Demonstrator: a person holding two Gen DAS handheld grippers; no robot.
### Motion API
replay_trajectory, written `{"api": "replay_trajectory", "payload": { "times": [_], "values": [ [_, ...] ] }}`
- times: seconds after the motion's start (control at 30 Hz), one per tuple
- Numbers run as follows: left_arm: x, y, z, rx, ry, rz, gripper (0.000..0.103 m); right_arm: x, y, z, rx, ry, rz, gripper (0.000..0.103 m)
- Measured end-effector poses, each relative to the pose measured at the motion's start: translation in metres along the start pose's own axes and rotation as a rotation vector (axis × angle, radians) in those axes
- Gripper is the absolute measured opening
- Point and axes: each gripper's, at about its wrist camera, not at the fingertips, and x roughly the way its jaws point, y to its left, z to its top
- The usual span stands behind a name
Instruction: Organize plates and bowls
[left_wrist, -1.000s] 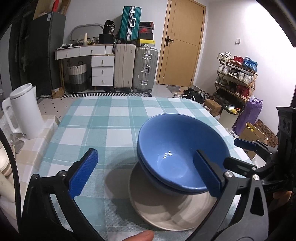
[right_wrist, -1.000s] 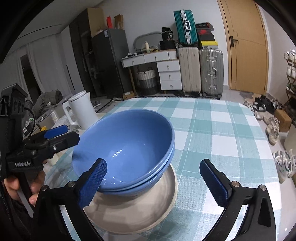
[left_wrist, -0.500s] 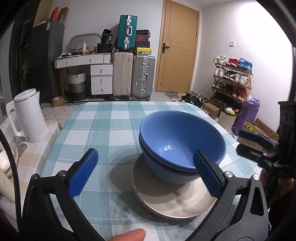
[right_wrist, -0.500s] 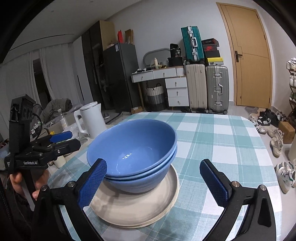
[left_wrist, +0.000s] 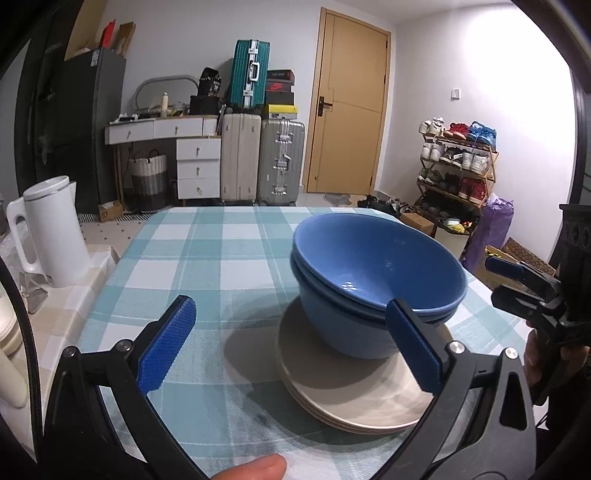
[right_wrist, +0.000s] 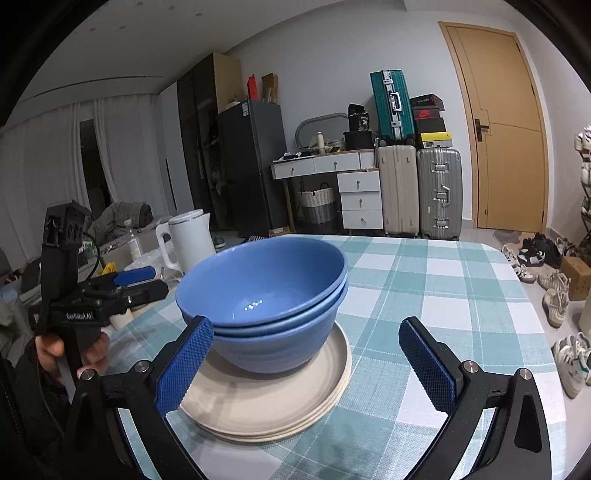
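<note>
Nested blue bowls sit on a small stack of cream plates on the checked tablecloth. My left gripper is open, with nothing between its blue pads; it stands back from the stack on the near left. My right gripper is also open and empty, near the stack's front right side. Each gripper shows in the other's view: the right one at the far right, the left one at the left, held by a hand.
A white kettle stands on a side surface left of the table. Beyond the table are suitcases, a drawer desk, a door and a shoe rack. Shoes lie on the floor to the right.
Both grippers have drawn back and lowered, away from the bowls, so the stack now looks smaller and more side-on. The bowls and plates stay put.
</note>
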Motion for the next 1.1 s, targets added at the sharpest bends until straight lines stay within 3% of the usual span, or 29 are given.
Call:
{"api": "replay_trajectory", "payload": {
  "times": [0.2, 0.47, 1.1],
  "values": [
    [0.005, 0.014, -0.007, -0.021, -0.038, 0.012, 0.102, 0.002, 0.0, -0.012, -0.013, -0.019, 0.03, 0.103],
    [0.015, 0.023, -0.016, -0.016, -0.029, 0.002, 0.102, 0.001, -0.002, -0.022, -0.024, -0.019, 0.046, 0.103],
    [0.024, 0.013, -0.026, 0.045, -0.036, -0.021, 0.102, -0.004, 0.003, -0.023, -0.064, -0.054, 0.058, 0.103]
  ]
}}
